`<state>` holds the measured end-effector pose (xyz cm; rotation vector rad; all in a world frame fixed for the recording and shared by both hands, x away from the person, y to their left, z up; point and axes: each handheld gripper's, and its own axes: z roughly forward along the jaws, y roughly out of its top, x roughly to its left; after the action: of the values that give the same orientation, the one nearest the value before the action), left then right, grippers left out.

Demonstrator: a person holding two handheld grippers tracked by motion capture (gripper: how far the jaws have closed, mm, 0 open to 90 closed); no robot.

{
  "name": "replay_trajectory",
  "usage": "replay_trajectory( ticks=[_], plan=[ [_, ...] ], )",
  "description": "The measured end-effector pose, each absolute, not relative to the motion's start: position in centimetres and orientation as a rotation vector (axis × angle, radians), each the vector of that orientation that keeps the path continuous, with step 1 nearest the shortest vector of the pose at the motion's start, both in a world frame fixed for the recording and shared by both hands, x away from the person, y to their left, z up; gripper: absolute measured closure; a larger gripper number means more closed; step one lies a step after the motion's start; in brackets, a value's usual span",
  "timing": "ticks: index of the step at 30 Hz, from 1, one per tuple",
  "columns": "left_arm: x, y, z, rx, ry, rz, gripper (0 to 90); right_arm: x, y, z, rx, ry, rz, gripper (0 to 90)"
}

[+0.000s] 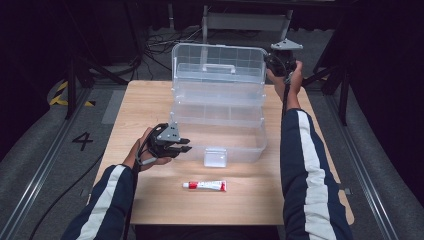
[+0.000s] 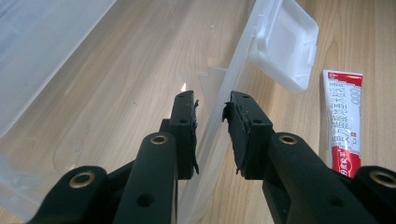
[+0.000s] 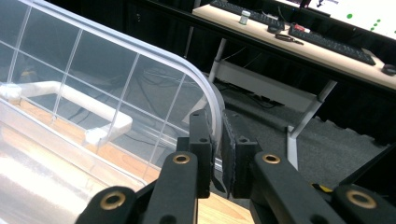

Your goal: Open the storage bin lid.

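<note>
The clear plastic box (image 1: 218, 107) is standing open across the middle of the tabletop (image 1: 150, 100), its long axis running parallel to the near edge and its raised lid (image 1: 218, 62) rising toward the far edge. The right gripper (image 1: 283, 62) is pinching the lid's rim at the far right corner, jaws pressed together on the thin plastic. The left gripper (image 1: 184, 145) is straddling the front wall (image 2: 219, 116) at the box's near left corner, one jaw inside, one outside; its pads are sitting close, contact uncertain. The white latch (image 1: 215, 156) is hanging off the front wall, and a red-and-white tube (image 1: 204, 185) is lying near the near edge, closer to the left hand and unobstructed.
</note>
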<state>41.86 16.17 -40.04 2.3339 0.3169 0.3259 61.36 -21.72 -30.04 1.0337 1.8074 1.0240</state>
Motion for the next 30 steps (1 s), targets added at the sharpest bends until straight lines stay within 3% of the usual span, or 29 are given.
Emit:
replay_trajectory(
  ticks=[30],
  plan=[
    [42.0, 15.9, -40.3, 2.324, 0.329, 0.324, 70.5, 65.3, -21.8, -31.9, 1.091, 1.891, 0.988, 82.1]
  ],
)
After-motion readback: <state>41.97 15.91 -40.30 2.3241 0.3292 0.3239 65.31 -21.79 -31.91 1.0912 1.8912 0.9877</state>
